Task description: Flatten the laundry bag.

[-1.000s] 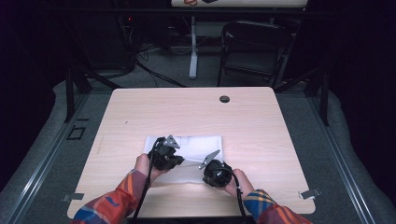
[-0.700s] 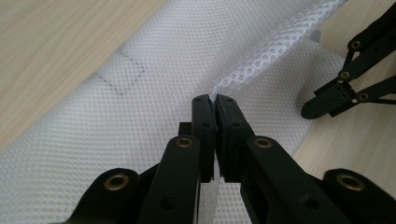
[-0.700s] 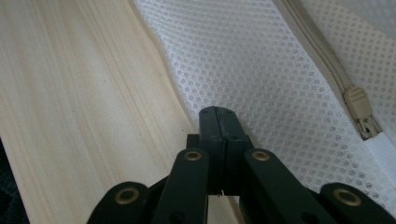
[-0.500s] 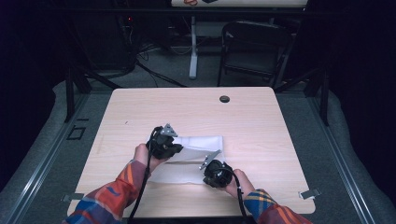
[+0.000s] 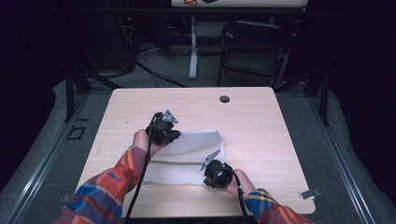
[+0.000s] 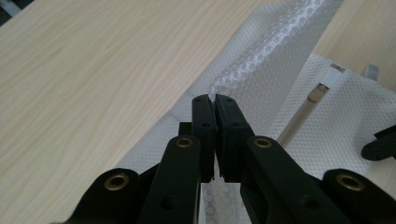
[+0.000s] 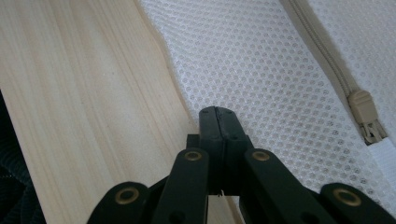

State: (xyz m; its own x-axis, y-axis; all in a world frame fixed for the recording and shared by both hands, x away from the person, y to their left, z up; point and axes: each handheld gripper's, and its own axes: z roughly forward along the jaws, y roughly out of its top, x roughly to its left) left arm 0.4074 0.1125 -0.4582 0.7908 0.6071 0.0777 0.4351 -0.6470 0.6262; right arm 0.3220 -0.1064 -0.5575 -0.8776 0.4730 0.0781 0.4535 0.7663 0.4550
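Two tongs are in your hands, both clamped on one white mesh bag [image 5: 187, 156] lying on the near half of the table [image 5: 261, 126]. Your left tongs [image 5: 169, 134] pinch the bag's far left edge, lifted off the wood into a raised fold. Your right tongs [image 5: 211, 164] pinch the near right edge, low against the table. Fittings: a beige zipper [image 7: 327, 60] with its pull [image 7: 366, 122] runs across the mesh just beside the right tongs. Surroundings: one dark round grommet [image 5: 224, 99] near the table's far edge, well apart from the bag; one black chair [image 5: 254, 49] beyond the table; cables on the floor [image 5: 154, 70].
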